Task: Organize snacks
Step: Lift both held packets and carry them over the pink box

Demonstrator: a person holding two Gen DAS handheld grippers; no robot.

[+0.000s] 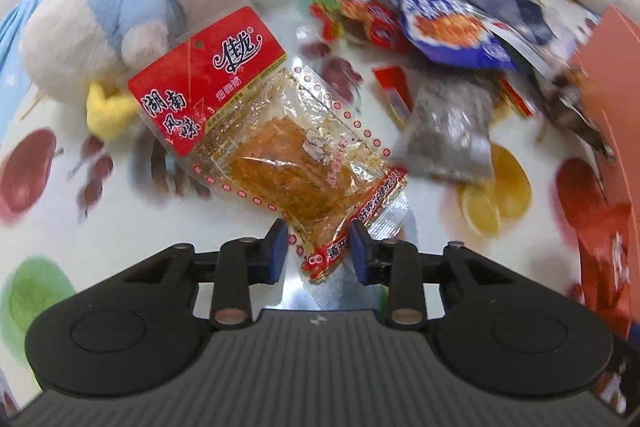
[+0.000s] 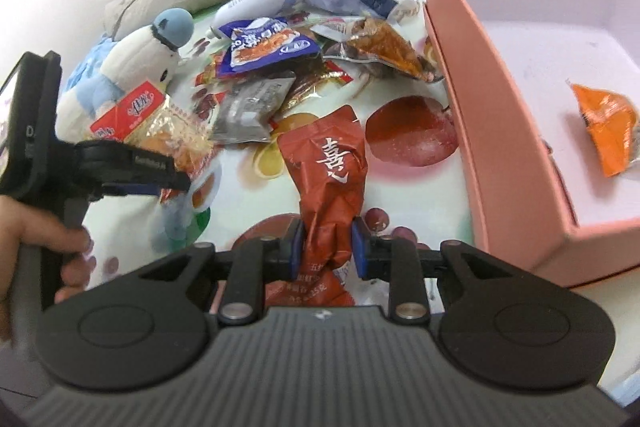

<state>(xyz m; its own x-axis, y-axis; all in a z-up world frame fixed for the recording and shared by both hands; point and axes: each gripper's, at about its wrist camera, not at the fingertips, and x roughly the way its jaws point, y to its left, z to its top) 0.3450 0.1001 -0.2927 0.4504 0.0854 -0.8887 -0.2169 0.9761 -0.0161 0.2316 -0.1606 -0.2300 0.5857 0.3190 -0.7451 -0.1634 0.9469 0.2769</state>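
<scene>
Two grippers each carry a snack above a fruit-printed tablecloth [image 2: 248,195].

Nearest in the right wrist view, the right gripper [image 2: 327,247] is clenched on the crumpled lower part of a brick-red packet [image 2: 326,171]. The packet's long axis runs from the pads away toward the far side, its wider top end farthest and leaning slightly right. Just to the right stands an open pink box [image 2: 492,131], with one orange packet [image 2: 608,127] lying inside on its floor.

In the left wrist view, the left gripper [image 1: 319,247] has its blue pads on either side of the near sealed end of a clear spicy-strip packet [image 1: 280,151]. The pads seem to touch the seal, so it looks grasped, though only by a narrow edge. Its long axis slants from near right to far left, red header card farthest, close to a plush toy [image 1: 120,15].

Farther off, a heap of mixed wrappers [image 2: 276,67] waits on the cloth.

To do this step well, I would judge it best to carry the red packet right over the box wall, clear of the rim, and let go low over bare floor beside the orange packet. The left grip looks shallow, so slow travel seems wise.
</scene>
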